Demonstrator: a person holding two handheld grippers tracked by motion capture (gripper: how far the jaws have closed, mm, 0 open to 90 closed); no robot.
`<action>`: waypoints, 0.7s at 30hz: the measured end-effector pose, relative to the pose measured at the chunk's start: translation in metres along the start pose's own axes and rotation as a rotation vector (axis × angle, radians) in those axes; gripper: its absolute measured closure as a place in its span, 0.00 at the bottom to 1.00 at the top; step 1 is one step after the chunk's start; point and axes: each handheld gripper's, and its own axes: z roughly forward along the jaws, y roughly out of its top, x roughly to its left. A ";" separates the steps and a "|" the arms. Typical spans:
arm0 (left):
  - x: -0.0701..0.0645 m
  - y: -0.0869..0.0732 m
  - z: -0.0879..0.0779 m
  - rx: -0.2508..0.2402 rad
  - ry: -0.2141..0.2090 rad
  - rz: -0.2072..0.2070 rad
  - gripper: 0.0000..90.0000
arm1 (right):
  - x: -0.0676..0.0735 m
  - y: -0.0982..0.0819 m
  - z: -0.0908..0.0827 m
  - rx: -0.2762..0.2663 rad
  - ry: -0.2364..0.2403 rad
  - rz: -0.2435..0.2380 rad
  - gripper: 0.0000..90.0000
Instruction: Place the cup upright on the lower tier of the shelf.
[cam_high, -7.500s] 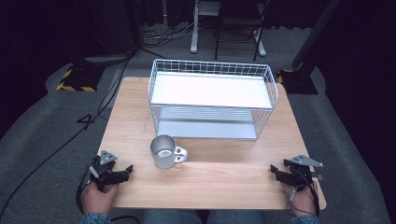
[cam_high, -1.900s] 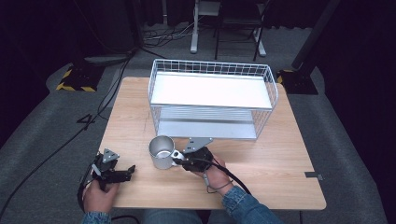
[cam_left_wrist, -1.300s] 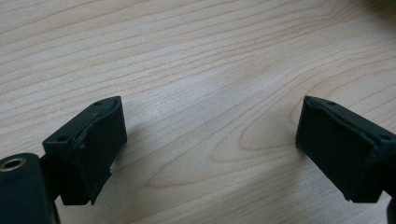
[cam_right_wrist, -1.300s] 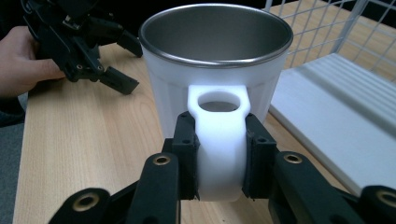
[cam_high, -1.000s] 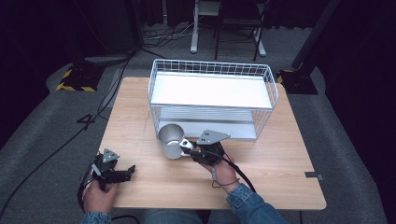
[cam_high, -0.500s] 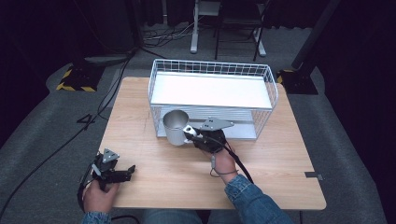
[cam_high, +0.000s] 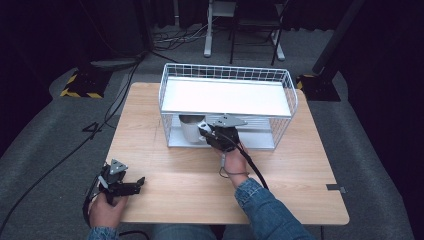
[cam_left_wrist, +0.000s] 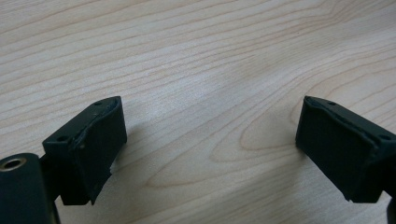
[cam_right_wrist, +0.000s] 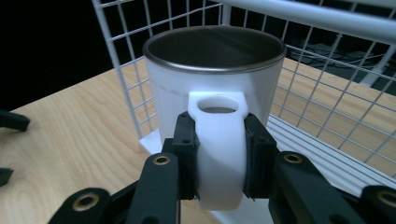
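1. Change: since a moment ago your right gripper (cam_high: 206, 131) has carried the mug (cam_high: 190, 129) off the open table (cam_high: 150, 125) and away from you, into the mouth of the rack (cam_high: 227, 75)'s lower tier. Read this as the placing step, well advanced; the set-down and release remain.
2. Right gripper: its jaws are clamped on the mug's white handle (cam_right_wrist: 219, 144), one pad on each side, as the right gripper view shows.
3. Mug: upright, mouth up, at the left end of the lower tier, under the white upper shelf (cam_high: 225, 97). It sits just ahead of the jaws, on the far side of them. Whether its base touches the lower shelf cannot be told.
4. Left gripper (cam_high: 131, 184): its jaws stand apart and hold nothing, low over bare wood near the table's near-left corner, well apart from the rack.
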 end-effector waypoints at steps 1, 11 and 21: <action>0.000 0.000 0.000 0.000 -0.001 0.000 0.10 | -0.001 0.000 0.002 -0.001 -0.008 0.006 0.79; 0.000 0.000 0.000 -0.001 -0.001 0.000 0.10 | -0.004 -0.006 0.017 0.009 -0.067 -0.009 0.79; 0.000 0.000 0.000 0.000 0.000 0.000 0.10 | -0.006 -0.013 0.027 0.031 -0.092 0.006 0.79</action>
